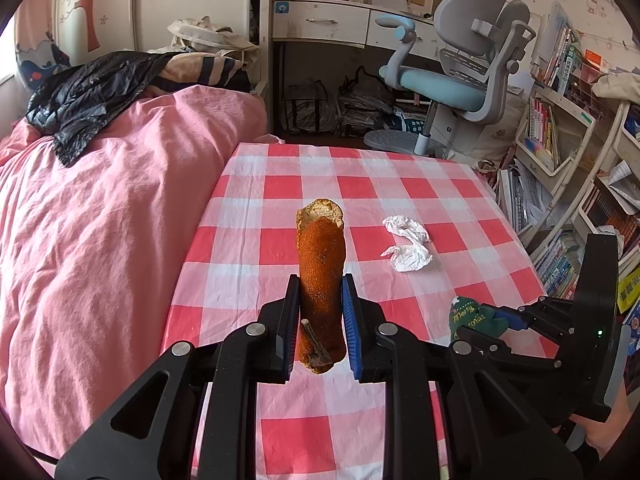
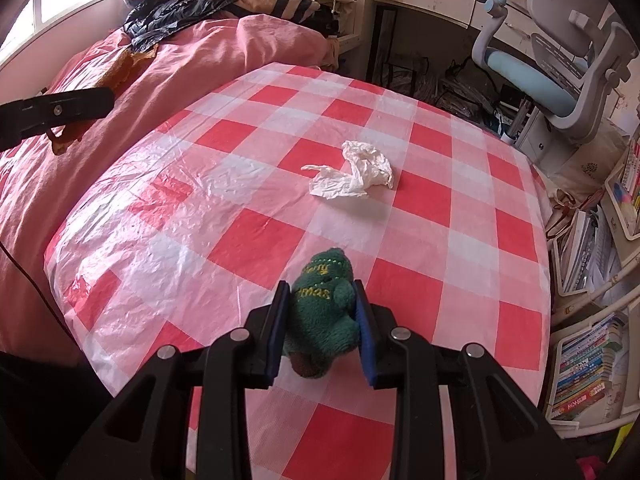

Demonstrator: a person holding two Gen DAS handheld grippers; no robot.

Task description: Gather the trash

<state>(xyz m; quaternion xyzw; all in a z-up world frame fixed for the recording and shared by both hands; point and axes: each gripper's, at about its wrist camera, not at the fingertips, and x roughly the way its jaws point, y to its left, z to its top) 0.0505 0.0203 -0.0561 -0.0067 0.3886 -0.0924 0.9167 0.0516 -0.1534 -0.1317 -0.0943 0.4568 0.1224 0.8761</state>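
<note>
The left tool (image 1: 321, 294) squeezes a long orange peel (image 1: 321, 276) between its two pads. The peel sticks out past the pads, up in the air over the worktop (image 1: 280, 184). The right tool (image 2: 321, 300) squeezes a small green sock (image 2: 323, 312) with yellow letters on it. In the left view, the right tool sits low on the right, just over the worktop edge.

The worktop has a red and white check cloth. A crumpled white tissue (image 2: 352, 172) lies on it, well apart from both tools, out in front of them. A bed (image 1: 100, 220) with a pink cover is right beside the worktop on the left. A black coat (image 1: 96, 92) lies on the bed. A blue and grey chair (image 1: 460, 76) stands far behind the worktop.
</note>
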